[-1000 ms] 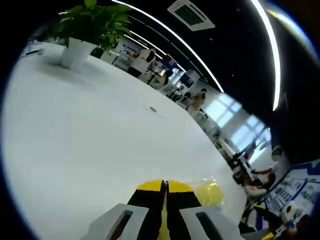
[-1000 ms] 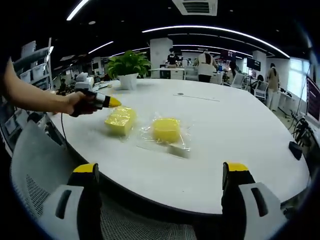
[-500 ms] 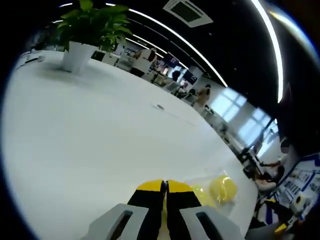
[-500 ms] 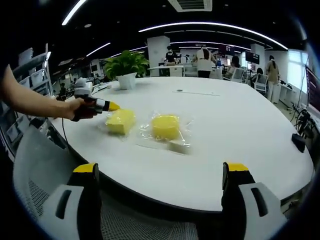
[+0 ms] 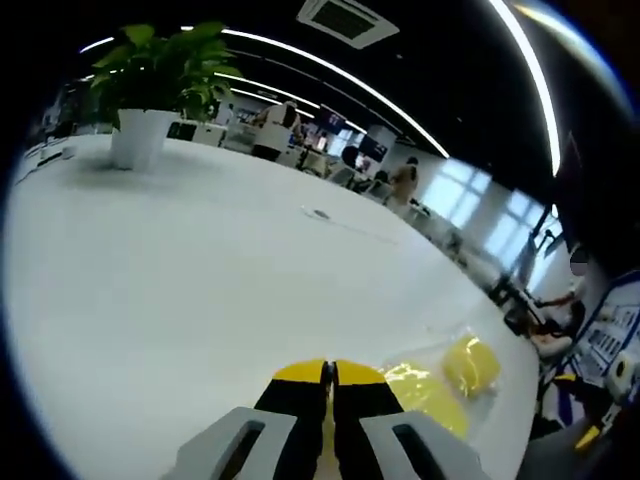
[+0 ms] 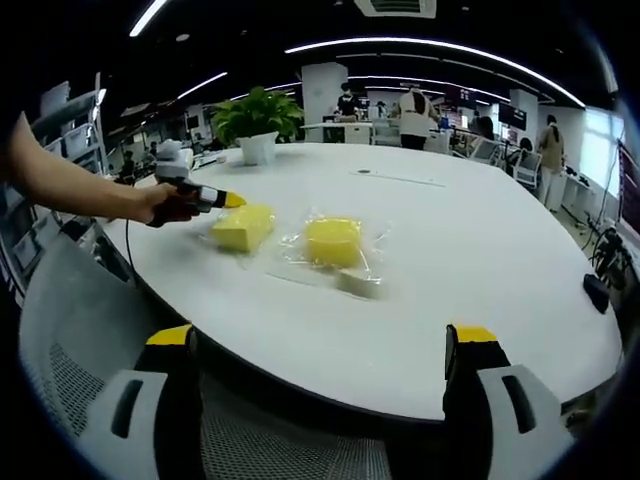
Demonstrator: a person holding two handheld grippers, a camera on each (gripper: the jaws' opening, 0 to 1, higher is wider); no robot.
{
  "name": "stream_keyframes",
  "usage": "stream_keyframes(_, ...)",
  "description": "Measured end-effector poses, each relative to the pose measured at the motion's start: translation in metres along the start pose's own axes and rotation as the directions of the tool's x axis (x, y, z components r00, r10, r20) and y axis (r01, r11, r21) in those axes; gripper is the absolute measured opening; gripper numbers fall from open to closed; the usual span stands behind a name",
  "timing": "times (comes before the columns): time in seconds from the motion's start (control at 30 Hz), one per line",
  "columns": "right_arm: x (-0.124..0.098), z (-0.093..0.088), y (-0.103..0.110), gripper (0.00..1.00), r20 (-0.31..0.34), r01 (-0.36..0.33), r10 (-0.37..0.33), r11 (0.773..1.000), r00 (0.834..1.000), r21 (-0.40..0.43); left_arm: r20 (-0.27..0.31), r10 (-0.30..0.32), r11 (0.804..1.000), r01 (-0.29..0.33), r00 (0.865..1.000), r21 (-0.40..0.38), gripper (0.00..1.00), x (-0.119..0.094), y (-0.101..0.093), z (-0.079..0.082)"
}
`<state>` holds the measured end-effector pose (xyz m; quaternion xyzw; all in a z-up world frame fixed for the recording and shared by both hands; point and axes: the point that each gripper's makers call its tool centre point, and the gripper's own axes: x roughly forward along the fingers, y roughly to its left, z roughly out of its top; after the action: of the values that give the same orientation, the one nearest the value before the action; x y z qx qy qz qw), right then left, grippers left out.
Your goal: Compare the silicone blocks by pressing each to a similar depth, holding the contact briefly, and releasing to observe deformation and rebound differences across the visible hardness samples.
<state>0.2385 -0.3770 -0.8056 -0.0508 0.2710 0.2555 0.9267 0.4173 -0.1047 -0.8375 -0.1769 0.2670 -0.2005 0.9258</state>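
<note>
Near the table's left edge, the left gripper, jaws pressed together, hovers beside the first yellow block. Second block awaits; right gripper is spread, idle. Pressing seems hardly begun.

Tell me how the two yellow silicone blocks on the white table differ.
The left block lies flatter and looks wider; the middle block stands taller and more cube-like. The left block sits right by the left gripper, whose jaws are shut; the middle block lies apart from it, with a small pale piece beside it. Both are yellow, in clear wrap, on the table.
</note>
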Motion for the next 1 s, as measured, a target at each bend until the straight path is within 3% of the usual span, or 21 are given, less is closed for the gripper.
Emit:
stream_keyframes(0.17, 0.001, -0.004, 0.002, 0.96, -0.024, -0.004, 0.003, 0.999, 1.000, -0.038, 0.011, 0.005, 1.000, -0.004, 1.000, -0.014, 0.02, -0.002, 0.000, 0.002)
stream_keyframes(0.33, 0.001, -0.003, 0.001, 0.96, -0.016, -0.003, 0.002, 0.999, 1.000, -0.035, 0.011, 0.008, 0.998, -0.008, 1.000, 0.066, 0.07, -0.012, -0.003, 0.002)
stream_keyframes(0.67, 0.000, -0.001, 0.002, 0.96, -0.003, -0.006, 0.006, 1.000, 1.000, -0.029, 0.026, -0.006, 0.990, 0.003, 1.000, 0.144, 0.24, -0.027, -0.012, 0.001)
stream_keyframes(1.0, 0.000, 0.002, 0.004, 0.96, 0.011, -0.013, 0.014, 1.000, 1.000, -0.025, 0.028, -0.012, 0.987, 0.008, 1.000, 0.161, 0.43, -0.049, -0.015, -0.005)
